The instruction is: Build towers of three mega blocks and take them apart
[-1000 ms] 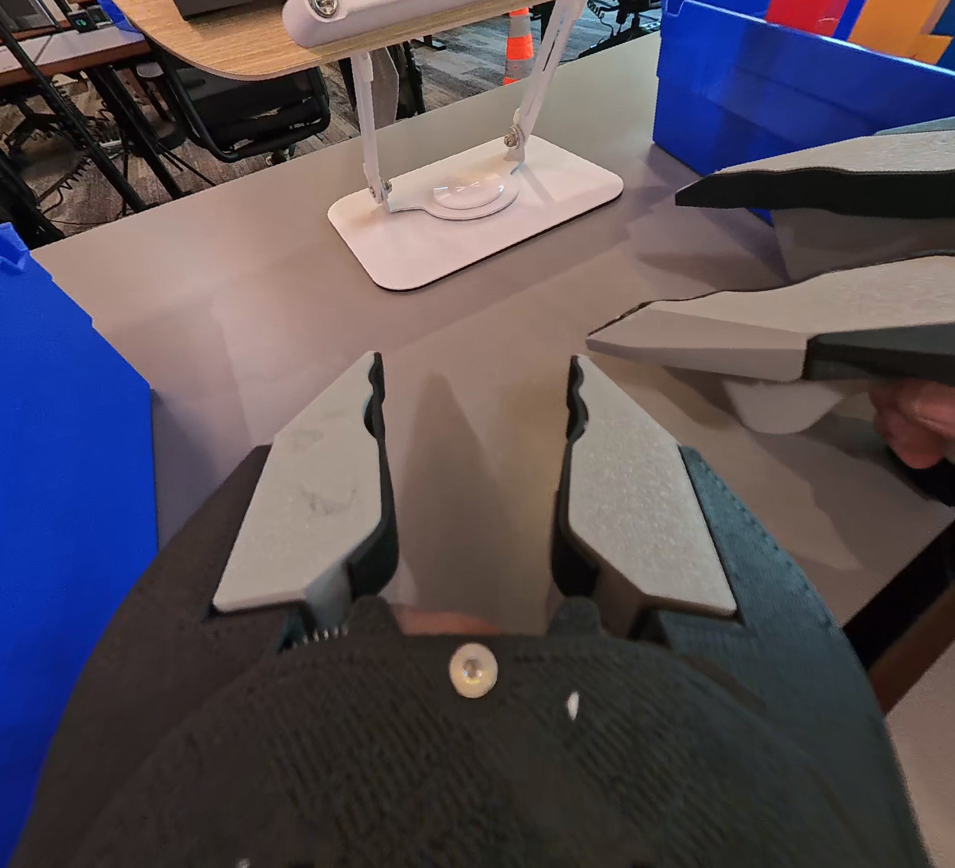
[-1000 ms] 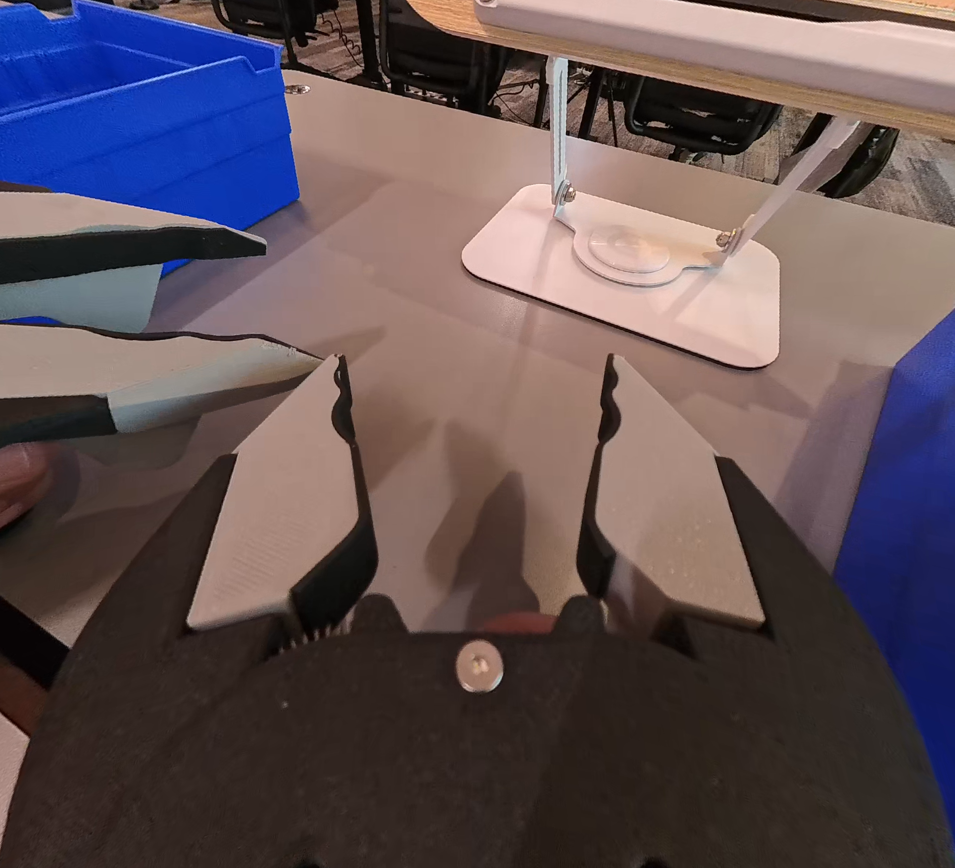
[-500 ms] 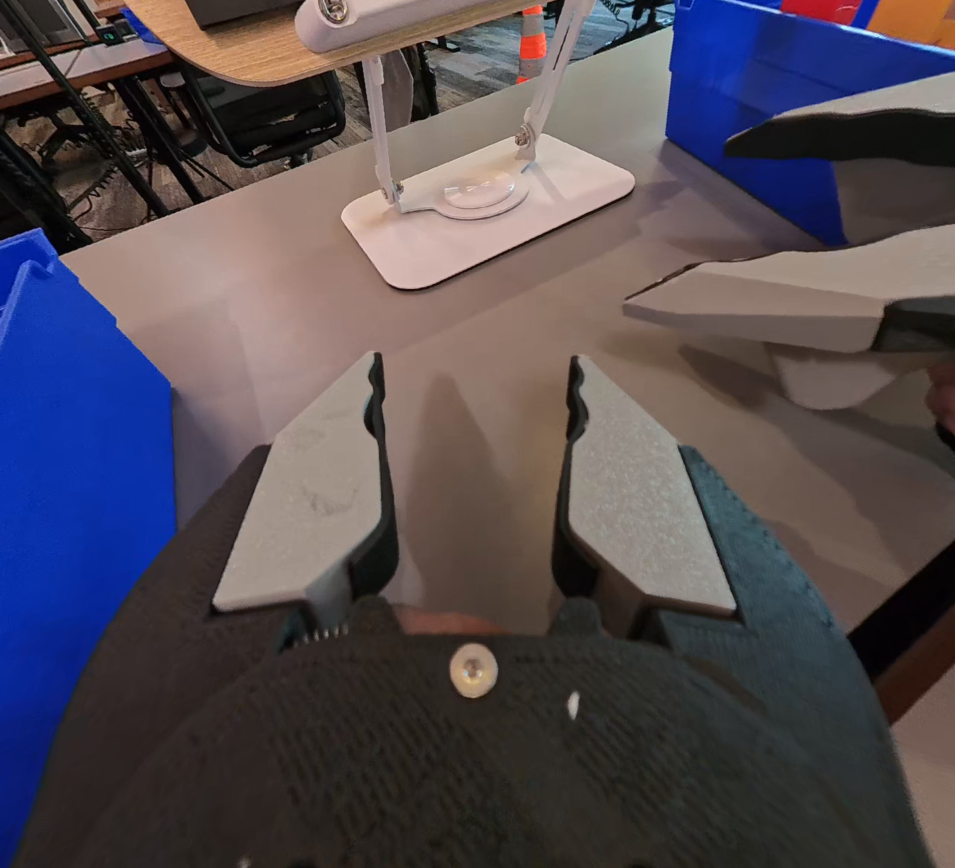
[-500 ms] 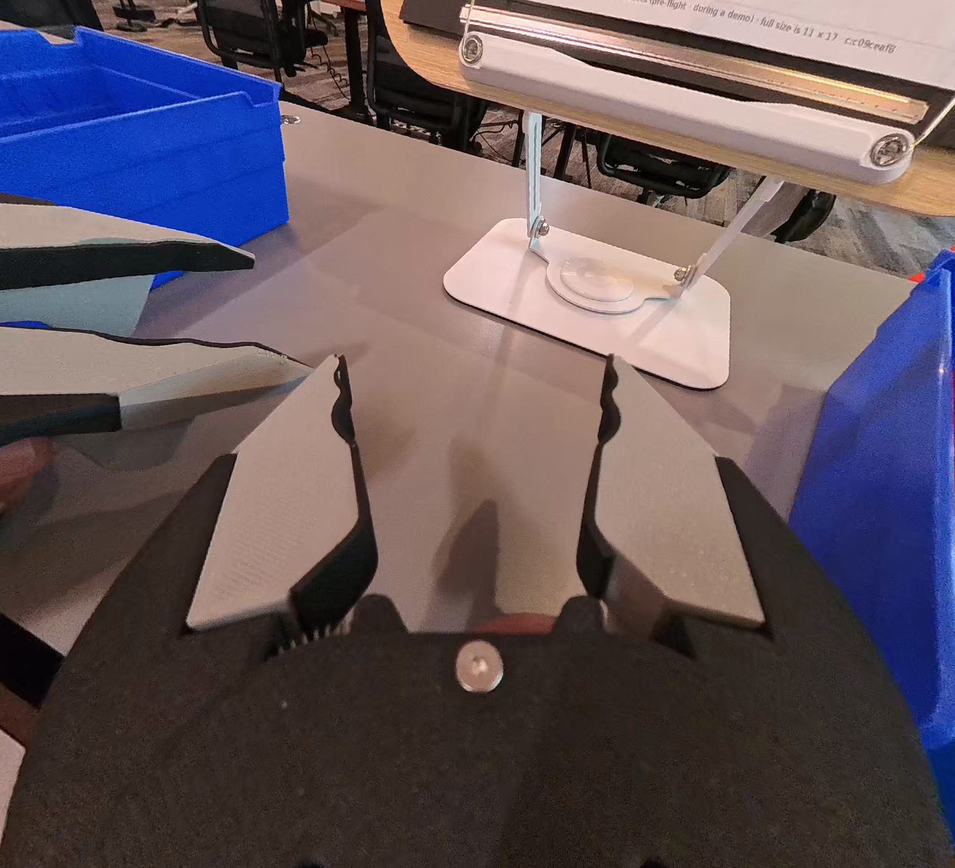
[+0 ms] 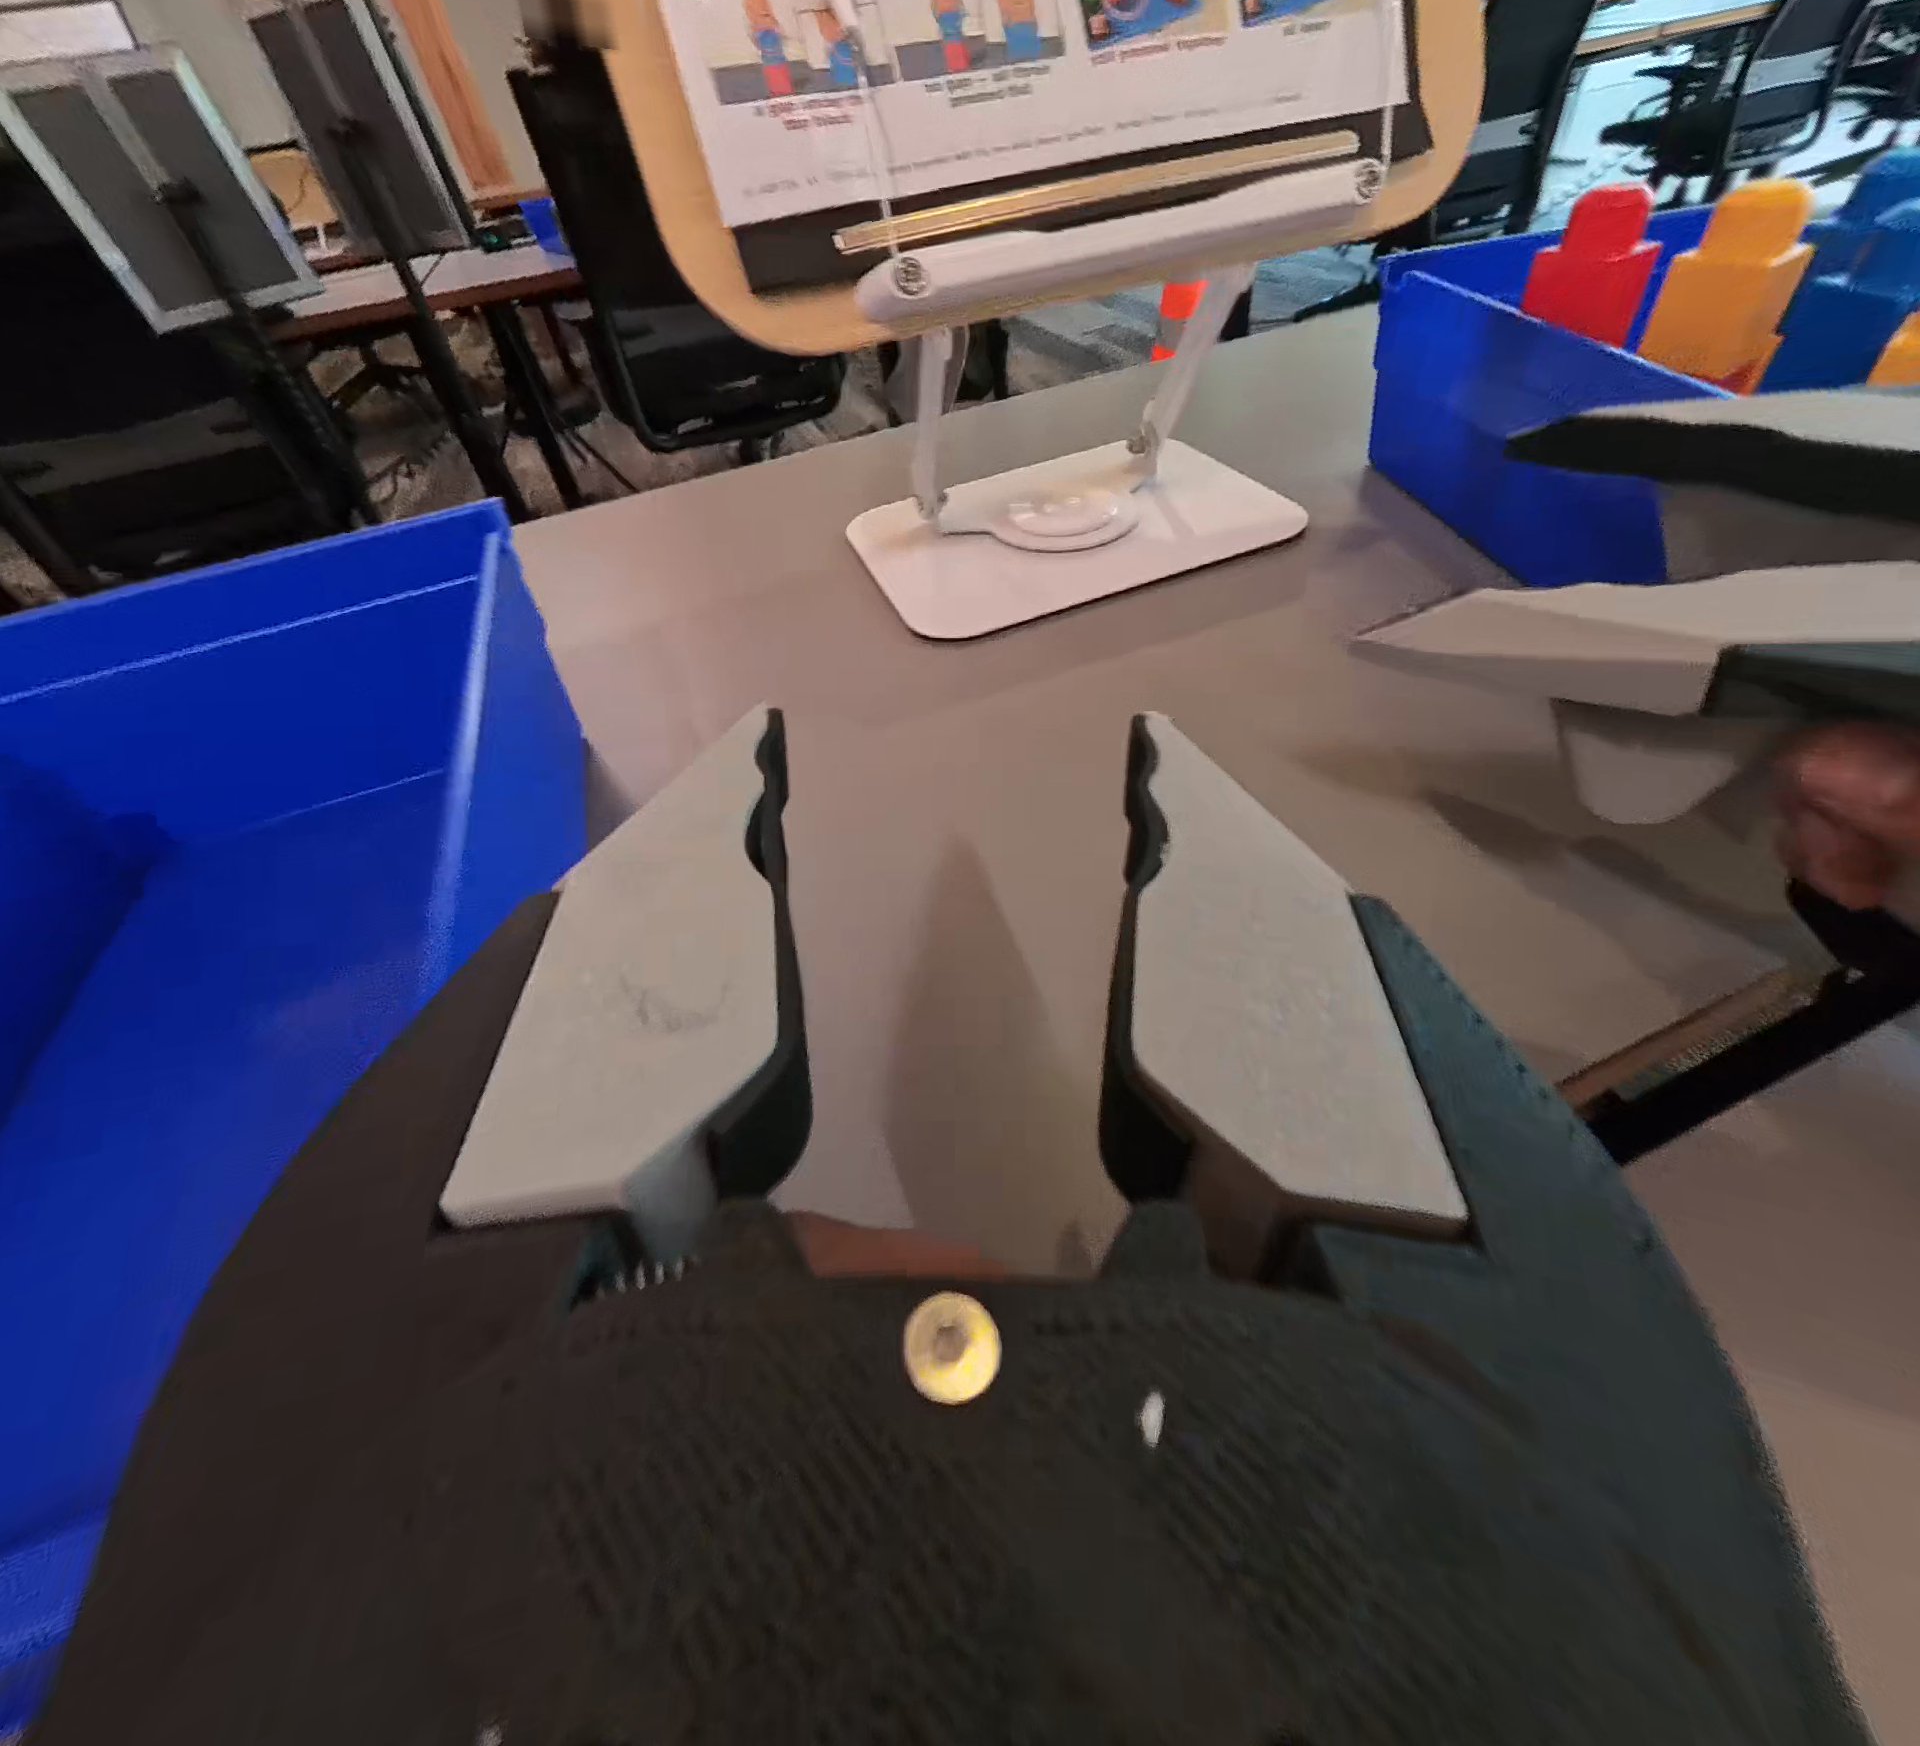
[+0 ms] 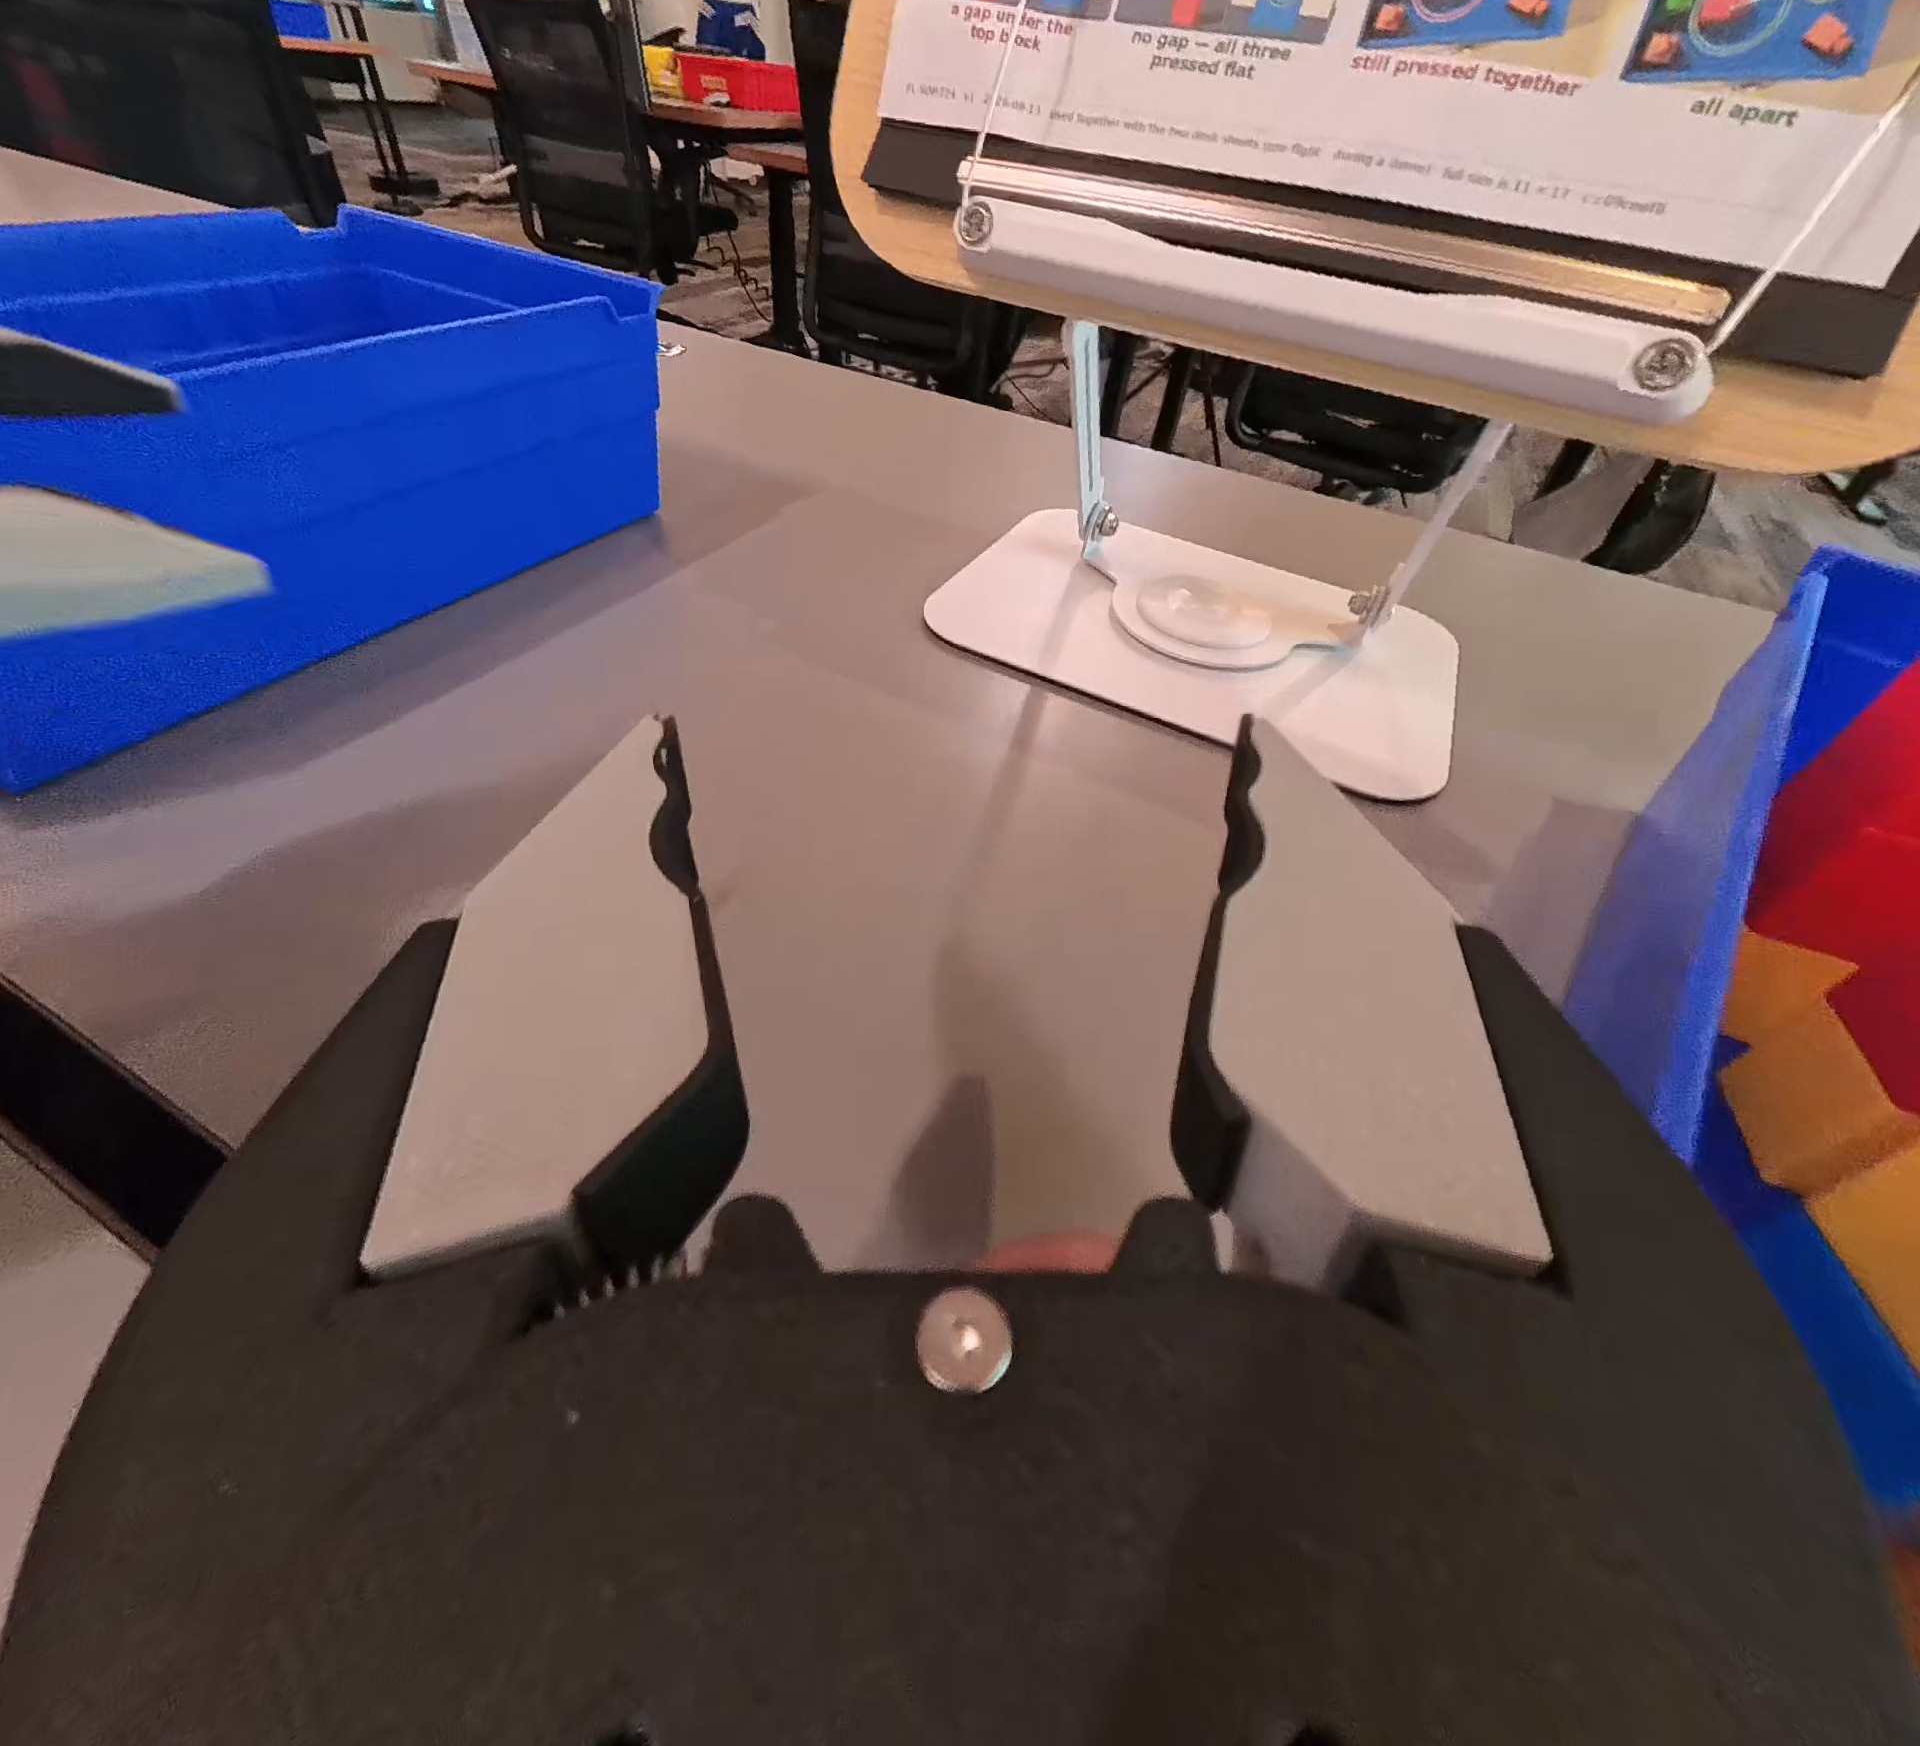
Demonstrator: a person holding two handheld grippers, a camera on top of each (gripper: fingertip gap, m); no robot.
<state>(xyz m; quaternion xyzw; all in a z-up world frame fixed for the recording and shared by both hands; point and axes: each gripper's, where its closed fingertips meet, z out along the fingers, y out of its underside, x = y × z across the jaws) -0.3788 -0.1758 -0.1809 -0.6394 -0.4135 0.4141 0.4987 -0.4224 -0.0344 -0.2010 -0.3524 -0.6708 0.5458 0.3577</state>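
My left gripper (image 5: pixel 951 725) is open and empty above the grey table (image 5: pixel 1039 761). My right gripper (image 6: pixel 951 730) is open and empty too, and it shows at the right of the left wrist view (image 5: pixel 1455 553). Red (image 5: pixel 1590 262), orange (image 5: pixel 1730 283) and blue (image 5: pixel 1860 283) mega block towers stand in the blue bin (image 5: pixel 1496 439) on the right. In the right wrist view red (image 6: pixel 1849 855) and orange (image 6: pixel 1808 1073) blocks show inside that bin (image 6: pixel 1683 875), close beside my right fingers. The left gripper's fingertips (image 6: pixel 125 543) show at the left edge there.
A second blue bin (image 5: pixel 260 761) stands at the left, its inside showing no blocks in the right wrist view (image 6: pixel 343 408). A white stand (image 5: pixel 1081 543) at the table's far middle holds a board with a printed sheet (image 5: pixel 1018 3). Chairs and desks lie beyond.
Both grippers have risen and tilted up, so the board and the bins' contents came into view. The right gripper moved toward the right bin. Both jaws stayed open.
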